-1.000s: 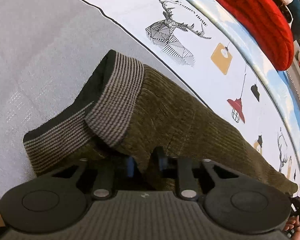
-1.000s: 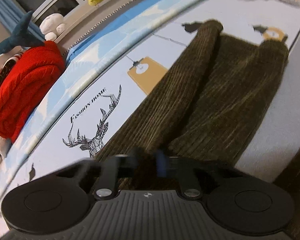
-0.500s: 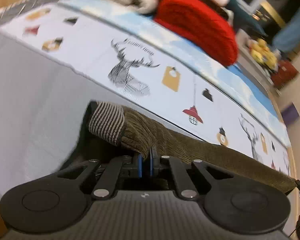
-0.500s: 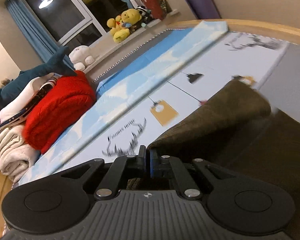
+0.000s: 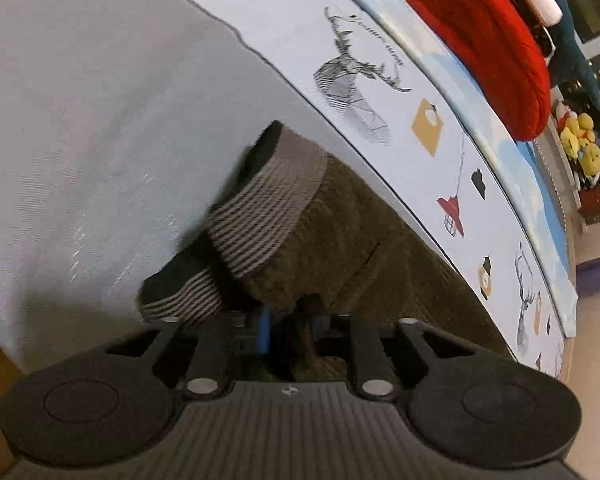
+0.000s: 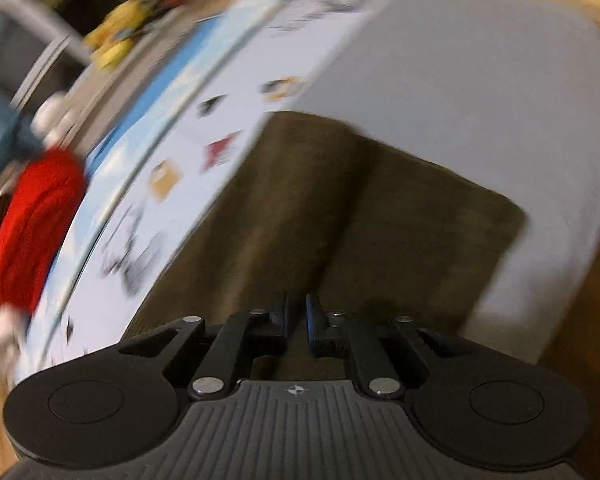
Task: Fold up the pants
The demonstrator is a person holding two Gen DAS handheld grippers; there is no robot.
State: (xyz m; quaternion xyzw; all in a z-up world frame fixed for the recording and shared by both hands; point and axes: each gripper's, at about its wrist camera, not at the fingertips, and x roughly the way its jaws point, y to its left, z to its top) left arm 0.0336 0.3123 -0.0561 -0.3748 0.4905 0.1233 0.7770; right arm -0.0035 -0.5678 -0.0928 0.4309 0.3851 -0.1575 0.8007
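Observation:
Dark olive corduroy pants (image 5: 360, 248) lie on a grey and white printed mat (image 5: 100, 80). Their grey striped waistband (image 5: 268, 204) is curled over at the left end. My left gripper (image 5: 290, 324) is open, its jaws apart over the pants fabric just behind the waistband. In the right wrist view the two legs (image 6: 340, 216) stretch away side by side, their hems at the far end. My right gripper (image 6: 297, 316) is open by a narrow gap just above the fabric. This view is blurred.
A red knitted cushion (image 5: 488, 40) and pale folded textiles sit along the mat's far edge, also in the right wrist view (image 6: 28, 224). Yellow plush toys (image 5: 580, 144) lie beyond. Wooden floor (image 6: 580, 320) borders the mat.
Both grippers were shut on lifted pants fabric half a second ago. Now both have opened and the pants lie back on the mat.

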